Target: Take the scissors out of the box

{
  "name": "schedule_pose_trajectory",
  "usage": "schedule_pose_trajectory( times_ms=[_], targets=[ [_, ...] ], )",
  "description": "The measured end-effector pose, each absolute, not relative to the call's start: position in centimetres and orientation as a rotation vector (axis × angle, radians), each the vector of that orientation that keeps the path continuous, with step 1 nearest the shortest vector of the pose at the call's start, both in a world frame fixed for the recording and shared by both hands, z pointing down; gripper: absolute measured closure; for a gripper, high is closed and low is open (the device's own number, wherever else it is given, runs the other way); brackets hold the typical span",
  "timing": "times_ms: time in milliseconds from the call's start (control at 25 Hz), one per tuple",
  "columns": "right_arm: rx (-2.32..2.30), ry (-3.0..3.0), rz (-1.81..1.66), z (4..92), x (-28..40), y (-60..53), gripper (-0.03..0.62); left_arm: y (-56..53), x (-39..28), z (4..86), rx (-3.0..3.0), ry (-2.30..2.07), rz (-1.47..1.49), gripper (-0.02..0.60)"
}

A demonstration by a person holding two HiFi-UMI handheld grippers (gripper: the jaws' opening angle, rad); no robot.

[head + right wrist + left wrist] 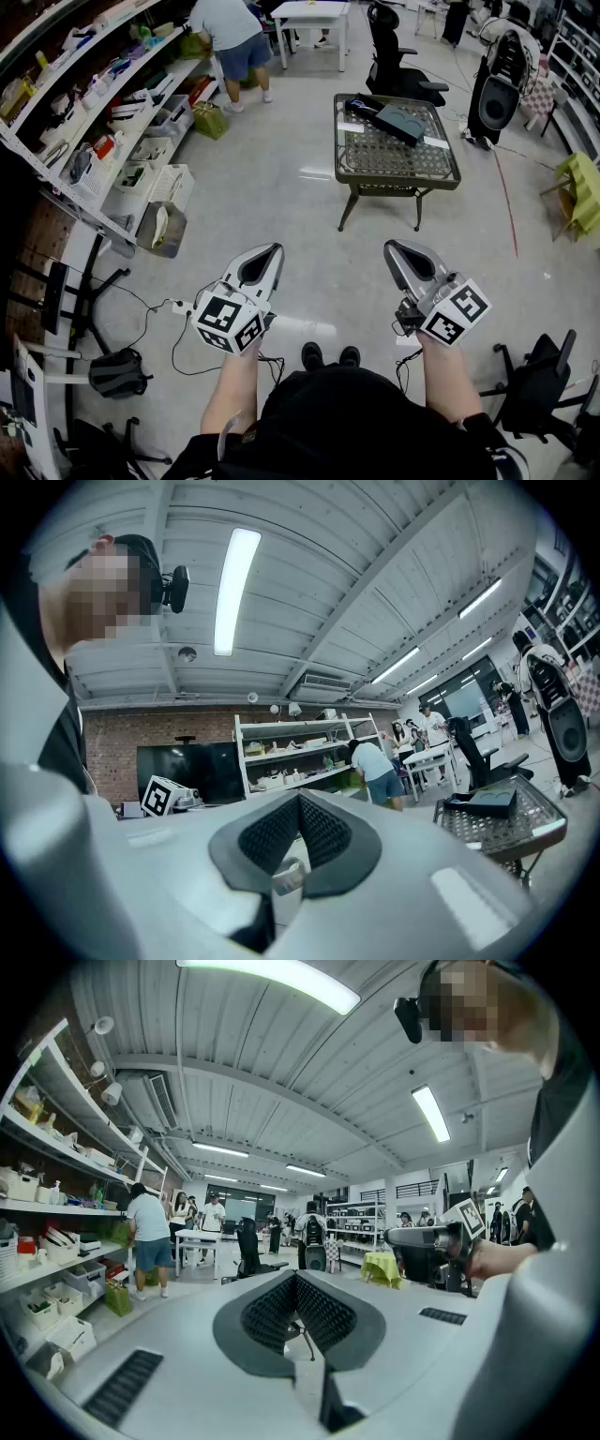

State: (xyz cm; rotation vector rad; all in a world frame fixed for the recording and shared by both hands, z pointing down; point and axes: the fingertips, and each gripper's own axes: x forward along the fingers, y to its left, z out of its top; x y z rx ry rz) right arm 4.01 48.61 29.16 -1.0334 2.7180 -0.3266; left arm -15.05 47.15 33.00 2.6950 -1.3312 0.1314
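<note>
A dark flat box (398, 122) lies on a low table with a woven top (398, 180) some way ahead across the floor. The right gripper view also shows the box (494, 802) on that table (511, 832). No scissors are visible. My left gripper (271, 249) is held at waist height, its jaws shut with nothing between them (296, 1277). My right gripper (391, 246) is beside it, also shut and empty (300, 799). Both are far short of the table.
Shelves with bins (103, 141) line the left side, and a person (230, 42) stands at them. A white table (314, 14) and an office chair (394, 56) are behind the low table. A speaker (497, 94) and a green cloth (581, 187) are at the right. Cables (155, 309) run across the floor at the left.
</note>
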Motion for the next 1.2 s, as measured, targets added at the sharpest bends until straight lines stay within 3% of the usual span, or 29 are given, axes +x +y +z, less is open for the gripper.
schedule_pose_trajectory(
  times_ms=[800,1200],
  targets=[
    [-1.043,2.716,-0.314,29.9,3.7,48.2,0.585,46.9,-13.9,32.8,2.765,-1.27,0.139,0.576],
    [-1.045,2.681,-0.367,29.7,0.5,47.4,0.585,46.8,-17.3,34.2,2.754,-1.233,0.158,0.577]
  ],
)
